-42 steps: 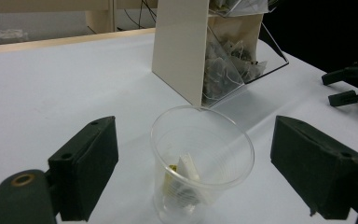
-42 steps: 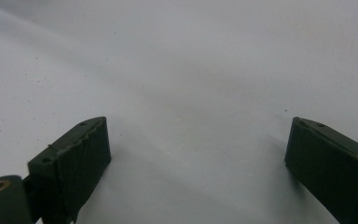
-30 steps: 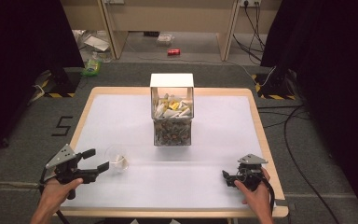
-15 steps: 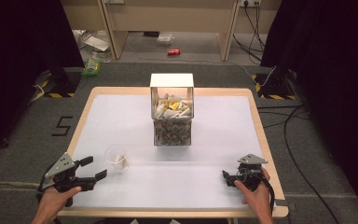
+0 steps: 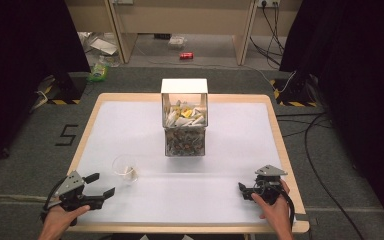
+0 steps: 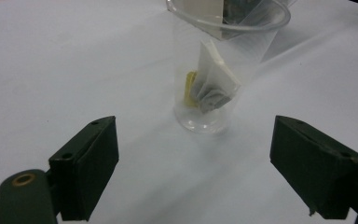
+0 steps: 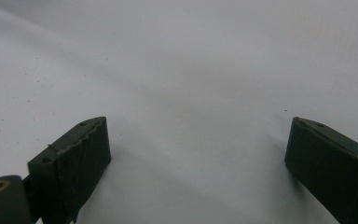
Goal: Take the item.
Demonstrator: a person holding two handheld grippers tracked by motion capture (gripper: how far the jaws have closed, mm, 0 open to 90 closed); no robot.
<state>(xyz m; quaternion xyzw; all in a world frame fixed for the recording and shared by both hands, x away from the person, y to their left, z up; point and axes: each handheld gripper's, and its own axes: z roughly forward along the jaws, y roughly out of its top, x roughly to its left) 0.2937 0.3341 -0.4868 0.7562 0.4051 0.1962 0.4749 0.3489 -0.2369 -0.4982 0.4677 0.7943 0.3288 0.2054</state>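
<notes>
Cup [image 6: 223,70] is standing upright just ahead of the gaping left claw [image 6: 209,172]; right claw [image 7: 200,163], also gaping, is resting well apart.

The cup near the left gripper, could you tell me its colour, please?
Clear, see-through cup; best in the left gripper view.

A white surface [image 5: 130,125] with a pale wooden edge carries two things. A clear box [image 5: 184,120] full of small packets stands at its middle toward the far side, and a clear plastic cup [image 5: 124,167] holding a small sachet [image 6: 214,79] stands upright near the front left, well apart from the box.
</notes>
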